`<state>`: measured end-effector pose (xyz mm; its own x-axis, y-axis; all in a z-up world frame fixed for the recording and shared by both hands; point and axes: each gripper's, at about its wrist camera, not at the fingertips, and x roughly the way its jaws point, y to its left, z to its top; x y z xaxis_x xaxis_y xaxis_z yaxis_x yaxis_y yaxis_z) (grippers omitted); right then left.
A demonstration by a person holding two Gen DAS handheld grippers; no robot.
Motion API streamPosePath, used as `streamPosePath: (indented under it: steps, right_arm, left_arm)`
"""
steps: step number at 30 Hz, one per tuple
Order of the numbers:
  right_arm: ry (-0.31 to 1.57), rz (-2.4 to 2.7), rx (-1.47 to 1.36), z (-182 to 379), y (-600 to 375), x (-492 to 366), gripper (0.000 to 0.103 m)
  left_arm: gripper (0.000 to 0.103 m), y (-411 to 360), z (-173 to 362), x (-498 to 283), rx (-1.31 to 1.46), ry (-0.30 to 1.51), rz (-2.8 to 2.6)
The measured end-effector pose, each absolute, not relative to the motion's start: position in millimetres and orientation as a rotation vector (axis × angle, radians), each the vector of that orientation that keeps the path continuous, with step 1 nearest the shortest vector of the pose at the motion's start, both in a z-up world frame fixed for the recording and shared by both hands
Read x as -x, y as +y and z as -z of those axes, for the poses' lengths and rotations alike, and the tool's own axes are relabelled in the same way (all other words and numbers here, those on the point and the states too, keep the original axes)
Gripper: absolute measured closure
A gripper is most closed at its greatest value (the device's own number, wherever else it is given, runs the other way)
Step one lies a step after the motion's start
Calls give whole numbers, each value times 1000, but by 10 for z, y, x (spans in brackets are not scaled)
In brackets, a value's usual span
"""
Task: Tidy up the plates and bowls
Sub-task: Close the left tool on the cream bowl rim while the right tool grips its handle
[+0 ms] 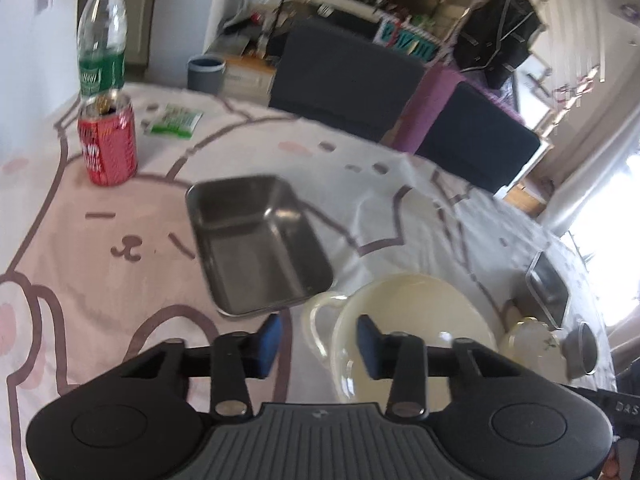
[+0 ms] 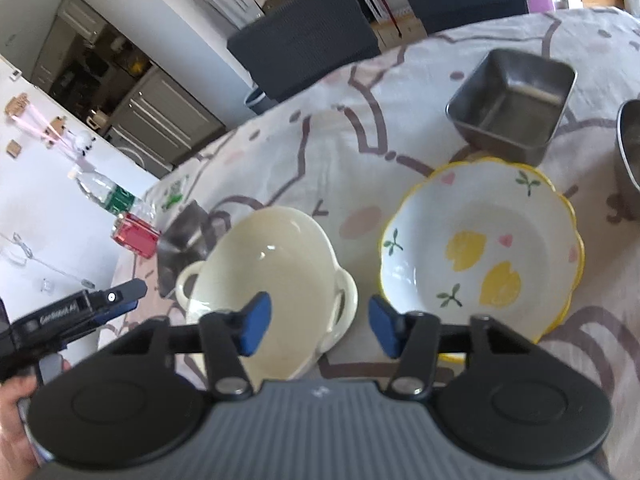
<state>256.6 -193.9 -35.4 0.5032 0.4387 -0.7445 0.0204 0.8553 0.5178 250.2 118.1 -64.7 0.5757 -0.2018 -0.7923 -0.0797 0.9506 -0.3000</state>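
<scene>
Hovering over the cream bowl (image 1: pixel 416 320) with two loop handles, both tongs sit part-way parted and grasp nothing. It rests on the surface (image 1: pixel 120 280), covered by a cartoon-print cloth, just beside the flowered bowl (image 2: pixel 480 248) with a yellow scalloped rim and near a rectangular steel tray (image 1: pixel 260 240). A deeper square steel dish (image 2: pixel 512 104) stands beyond the flowered bowl, and another steel bowl (image 2: pixel 628 148) shows at the edge of the right view.

My read is that the cream bowl is glazed ceramic: stiff, fairly heavy for its size, slick under the pads and liable to chip if knocked against the steel or the neighbouring bowl. The handles look the safest hold, one per side, since the smooth rounded rim would likely slip from a pinch. The flowered bowl has no handles, so its wavy rim would be the only purchase. The steel pieces should be light and tough, but thin-walled and slippery.

The left tongs (image 1: pixel 318 340) point down at a slant, pads straddling the bowl's left handle and rim from above without pressing on either. The right tongs (image 2: pixel 316 324) slant down likewise, framing the right handle and the gap between the two ceramic bowls, also clear of contact. A hand (image 2: pixel 16 420) holding the left tool is visible low in the right view
</scene>
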Motion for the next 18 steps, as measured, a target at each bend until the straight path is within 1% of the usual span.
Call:
streamPosePath:
  steps: [1,3,5,7,10,12,14,18]
  right_arm:
    - [1030,-269,-509,381,-1926,-2585,50]
    - [1044,-272,-514,424,-1899,-2626,53]
    - [1058,-268,-500,420,-1859,-2603,54]
    - [1081,-256,-480,457,-1815,-2631,57]
    - [1103,-239,-455,499,-1772,-2654,65]
    - [1112,-232,-439,525,-1766,-2679,73]
    - [1118,-217,-414,553,-1746,-2703,79]
    - [1119,-218,-394,552,-1722,-2723,78]
  left_arm:
    - [71,1197,679,-2535,322,969,66]
    - [75,1246,754,-2607,335,991,46]
    - [75,1282,816,-2656,357,1007,33]
    - [75,1284,856,-2695,359,1018,28]
    - [75,1236,894,-2736,346,1025,41]
    - [75,1196,923,-2755,331,1033,51]
    - [76,1145,949,-2775,304,1041,45]
    - [75,1051,956,-2797,228,1036,33]
